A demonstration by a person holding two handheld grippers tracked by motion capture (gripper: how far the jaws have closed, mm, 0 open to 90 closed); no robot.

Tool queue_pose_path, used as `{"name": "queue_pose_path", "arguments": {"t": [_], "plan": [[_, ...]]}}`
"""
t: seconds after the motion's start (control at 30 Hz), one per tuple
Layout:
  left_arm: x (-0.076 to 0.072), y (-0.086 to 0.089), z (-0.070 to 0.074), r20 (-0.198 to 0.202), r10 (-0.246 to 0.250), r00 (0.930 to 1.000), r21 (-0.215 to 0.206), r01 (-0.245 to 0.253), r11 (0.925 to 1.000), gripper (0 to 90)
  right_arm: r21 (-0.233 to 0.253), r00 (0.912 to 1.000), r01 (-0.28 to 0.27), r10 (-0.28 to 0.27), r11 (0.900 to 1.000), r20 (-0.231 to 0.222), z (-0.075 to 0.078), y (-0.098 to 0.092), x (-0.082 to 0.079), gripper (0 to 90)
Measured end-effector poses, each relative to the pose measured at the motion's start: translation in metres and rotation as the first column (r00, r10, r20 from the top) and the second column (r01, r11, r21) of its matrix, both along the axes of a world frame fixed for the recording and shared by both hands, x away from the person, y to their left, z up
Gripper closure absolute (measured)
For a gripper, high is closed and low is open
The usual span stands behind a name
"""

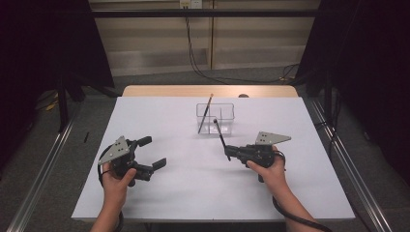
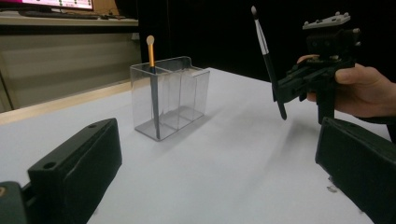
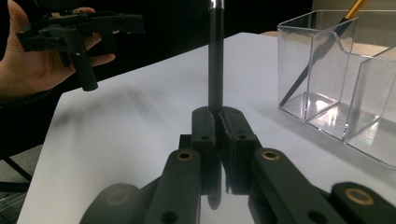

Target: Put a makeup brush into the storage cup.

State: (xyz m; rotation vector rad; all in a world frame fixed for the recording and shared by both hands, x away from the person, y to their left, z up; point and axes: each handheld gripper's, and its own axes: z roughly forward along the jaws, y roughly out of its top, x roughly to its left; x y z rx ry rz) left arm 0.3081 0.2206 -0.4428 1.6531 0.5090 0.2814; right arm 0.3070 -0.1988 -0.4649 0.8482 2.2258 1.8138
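A clear plastic organiser box [image 1: 215, 118] [image 2: 170, 95] [image 3: 348, 79] with several compartments stands at the middle back of the white table. An orange-handled brush [image 1: 205, 113] [image 2: 152, 84] [image 3: 322, 46] leans in its left compartment. My right gripper [image 1: 228, 152] [image 3: 218, 122] is shut on a black brush [image 1: 220, 137] [image 2: 267, 60] [image 3: 215, 56], held above the table just right of and in front of the box, bristle end toward the box. My left gripper [image 1: 151, 152] [image 2: 215, 172] hovers open at the front left with nothing between its jaws.
The white table top [image 1: 193, 183] has a wooden strip [image 1: 169, 91] along its far edge. A small dark object [image 1: 243, 95] lies on that strip. Metal rails and dark curtains flank the table, and cables [image 1: 203, 72] trail on the floor behind.
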Motion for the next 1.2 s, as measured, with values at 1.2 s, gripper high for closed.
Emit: {"name": "queue_pose_path", "arguments": {"t": [1.2], "plan": [[0.031,-0.085,0.003,-0.061,-0.121,0.9908,-0.07,0.116,0.9907,0.3,0.014,0.9999,-0.008,0.008,1.0,0.009,-0.003,-0.005,-0.001,84.9]]}}
